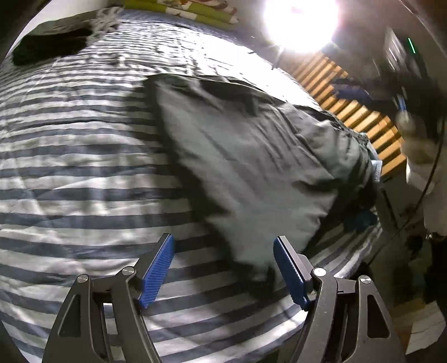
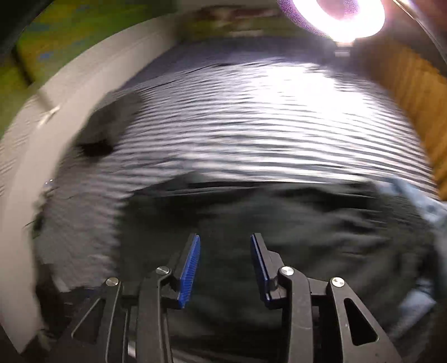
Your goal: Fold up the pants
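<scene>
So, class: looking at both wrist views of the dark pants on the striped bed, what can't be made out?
- Right wrist view: motion blur smears the pants; folds unreadable.
- Left wrist view: the pants' far end runs off the bed edge, hidden.
- Lamp glare washes out the striped cover behind.
- Dark heap top left: too shadowed to identify.

Soft, matt grey cloth in the pants point(image 1: 251, 156), creased and rumpled. Quilted, wrinkled fabric on the striped bedspread point(image 1: 83, 167), faintly sheeny under the lamp, beside warm slatted wood point(image 1: 360, 117) at the bed's edge. Matt black plastic on the left gripper point(image 1: 223, 268) and right gripper point(image 2: 225, 265), ribbed blue rubbery pads point(image 1: 156, 273), bright metal pivot pins point(image 1: 318, 271).
</scene>
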